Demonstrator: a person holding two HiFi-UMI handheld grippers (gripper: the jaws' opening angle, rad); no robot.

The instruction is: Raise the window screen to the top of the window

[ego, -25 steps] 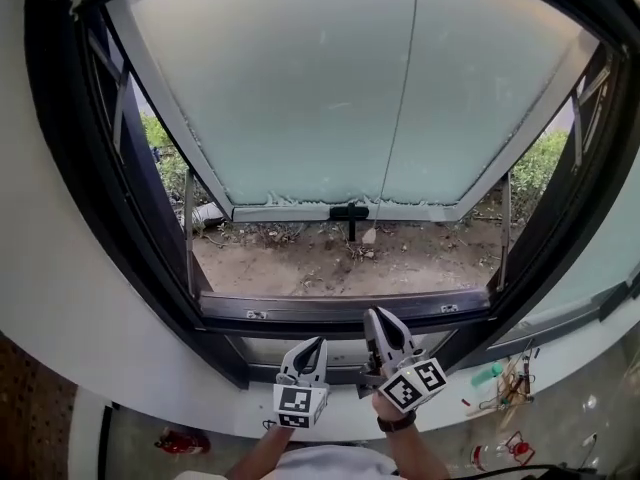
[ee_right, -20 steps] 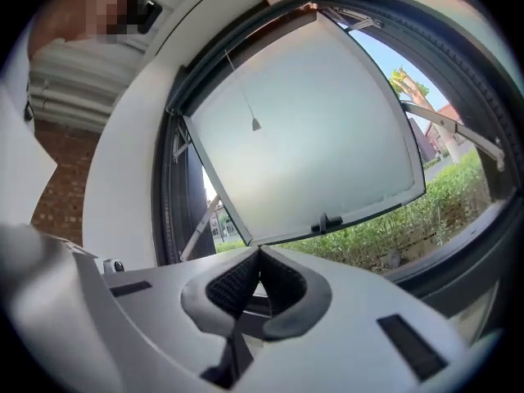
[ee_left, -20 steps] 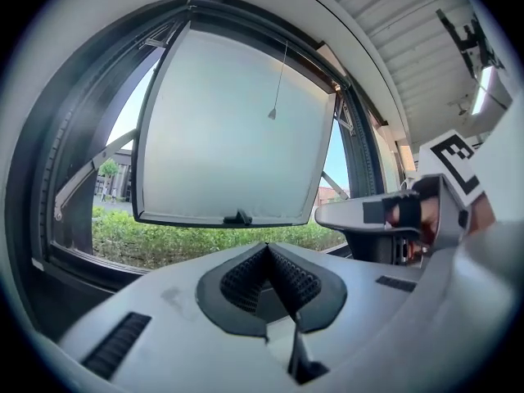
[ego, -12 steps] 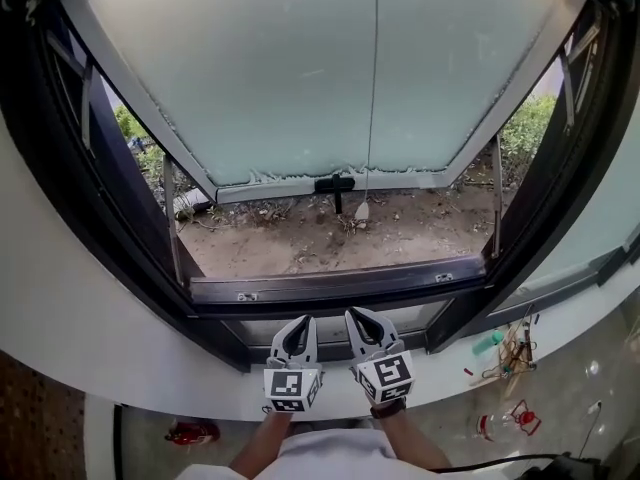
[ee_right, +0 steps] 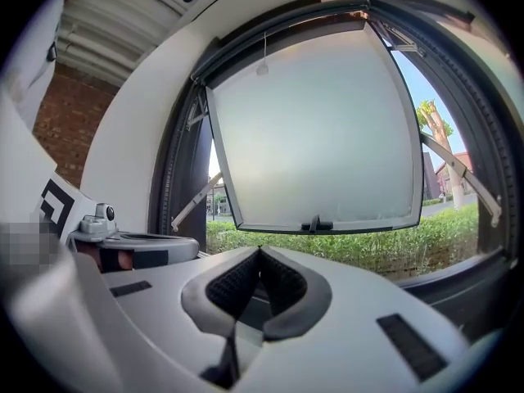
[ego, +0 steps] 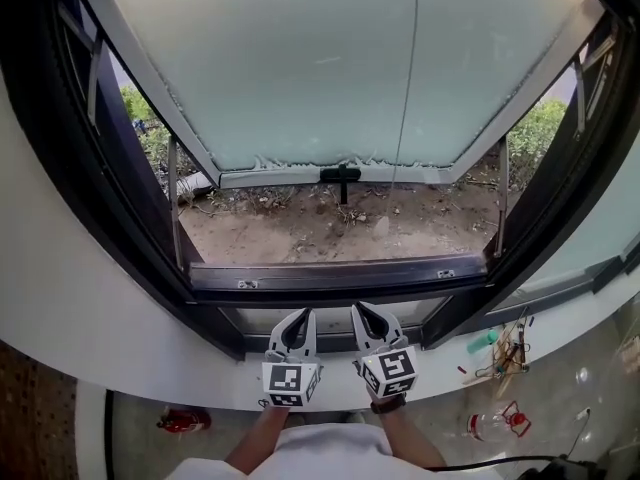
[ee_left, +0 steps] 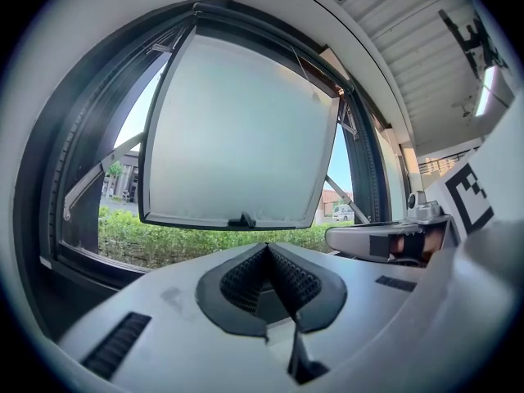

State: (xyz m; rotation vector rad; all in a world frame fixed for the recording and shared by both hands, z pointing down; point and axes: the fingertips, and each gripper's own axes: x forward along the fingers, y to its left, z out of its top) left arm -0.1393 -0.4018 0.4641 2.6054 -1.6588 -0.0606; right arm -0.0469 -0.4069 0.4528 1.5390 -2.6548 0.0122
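Observation:
The window stands open, its frosted sash [ego: 290, 68] swung outward with a black handle [ego: 340, 175] on its lower edge. No screen mesh shows across the opening. A thin pull cord [ego: 408, 78] hangs in front of the pane; in the right gripper view the cord [ee_right: 264, 51] ends in a small pull high up. My left gripper [ego: 300, 316] and right gripper [ego: 362, 310] sit side by side below the sill rail [ego: 340, 271], both shut and empty. In their own views the left gripper [ee_left: 266, 248] and right gripper [ee_right: 259, 252] point level at the sash.
Dark frame posts [ego: 130, 168] flank the opening, with stay arms [ego: 176, 203] at both sides. Bare soil [ego: 330, 233] and a hedge [ego: 530, 148] lie outside. On the floor are a red object [ego: 183, 420] at the left and small clutter [ego: 505, 358] at the right.
My right gripper has come down and rolled upright, now level with the left one. The left gripper has kept still. The cord's lower end has swung.

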